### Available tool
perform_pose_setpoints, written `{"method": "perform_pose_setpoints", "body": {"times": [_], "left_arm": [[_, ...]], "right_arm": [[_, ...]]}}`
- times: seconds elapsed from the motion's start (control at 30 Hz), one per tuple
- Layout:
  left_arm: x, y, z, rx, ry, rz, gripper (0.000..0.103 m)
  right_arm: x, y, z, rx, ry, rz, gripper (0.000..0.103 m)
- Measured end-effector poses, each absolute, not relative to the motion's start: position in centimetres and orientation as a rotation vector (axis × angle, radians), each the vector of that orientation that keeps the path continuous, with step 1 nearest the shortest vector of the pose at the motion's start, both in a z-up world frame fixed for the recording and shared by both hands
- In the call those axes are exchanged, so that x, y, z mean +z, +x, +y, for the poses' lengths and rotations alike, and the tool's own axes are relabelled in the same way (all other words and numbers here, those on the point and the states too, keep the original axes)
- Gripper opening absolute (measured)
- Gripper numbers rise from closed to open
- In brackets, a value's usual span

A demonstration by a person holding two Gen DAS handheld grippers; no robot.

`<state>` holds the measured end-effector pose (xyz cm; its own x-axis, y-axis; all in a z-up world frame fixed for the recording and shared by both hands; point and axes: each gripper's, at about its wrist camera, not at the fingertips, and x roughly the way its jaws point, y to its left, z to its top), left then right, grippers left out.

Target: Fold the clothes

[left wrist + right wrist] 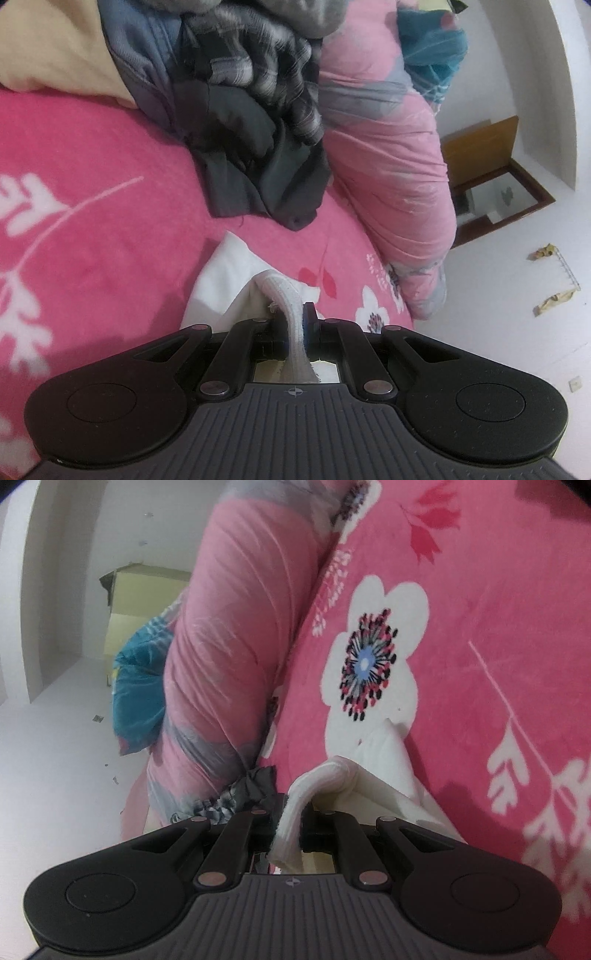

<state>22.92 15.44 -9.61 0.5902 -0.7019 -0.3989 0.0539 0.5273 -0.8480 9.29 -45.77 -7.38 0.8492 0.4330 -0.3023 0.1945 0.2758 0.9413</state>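
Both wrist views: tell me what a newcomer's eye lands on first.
The hot-pink floral blanket fills both views, its big white flower central in the right one. Low in each view, a gripper is shut on an edge of the white garment: left gripper, right gripper. A dark clothes pile sits at the top of the left view.

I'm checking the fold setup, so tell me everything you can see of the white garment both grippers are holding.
The white garment is soft, plain cloth with a ribbed, stitched edge band. The left gripper is shut on that band in one place, the right gripper in another, so each pinch lifts a ridge while the remaining cloth drapes rumpled onto the pink floral bed cover. It lies apart from the dark clothes pile. Its full shape is hidden.
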Motion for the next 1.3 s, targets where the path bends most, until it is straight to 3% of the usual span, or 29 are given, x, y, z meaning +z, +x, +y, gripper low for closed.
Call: {"method": "perform_pose_setpoints", "body": {"times": [0.1, 0.13, 0.17, 0.2, 0.33, 0.4, 0.57, 0.87, 1.07, 1.3], "left_arm": [[-11.0, 24.2, 15.9, -0.557, -1.027, 0.829, 0.006], [-11.5, 24.6, 16.1, -0.563, -1.078, 0.829, 0.008], [-12.1, 25.0, 16.4, -0.57, -1.13, 0.828, 0.009], [-12.7, 25.4, 16.5, -0.57, -1.181, 0.83, 0.009], [-14.8, 26.1, 16.8, -0.562, -1.342, 0.827, 0.027], [-15.5, 26.2, 17.1, -0.559, -1.404, 0.82, 0.028], [-15.7, 25.9, 17.7, -0.567, -1.463, 0.772, 0.031], [-14.3, 24.1, 20.5, -0.528, -1.521, 0.547, 0.037], [-9.4, 20.8, 21.6, -0.503, -1.262, 0.596, 0.039], [-6.2, 12.4, 22.6, -0.485, -0.962, 0.667, 0.053]], "right_arm": [[-9.4, 10.9, -46.6, 0.213, 1.397, 0.571, 0.012], [-10.3, 11.4, -47.0, 0.227, 1.443, 0.568, 0.027], [-11.2, 11.7, -47.4, 0.231, 1.497, 0.557, 0.049], [-12.2, 12.0, -47.9, 0.229, 1.552, 0.541, 0.06], [-15.5, 12.3, -49.0, 0.218, 1.715, 0.495, 0.063], [-16.3, 12.1, -49.2, 0.234, 1.756, 0.454, 0.064], [-15.7, 11.9, -49.6, 0.271, 1.749, 0.377, 0.078], [-13.1, 9.6, -51.2, 0.203, 1.66, 0.213, 0.079], [-8.8, 5.2, -51.3, 0.174, 1.485, 0.251, 0.079], [-4.2, -3.4, -48.3, 0.084, 1.127, 0.477, 0.079]]}}
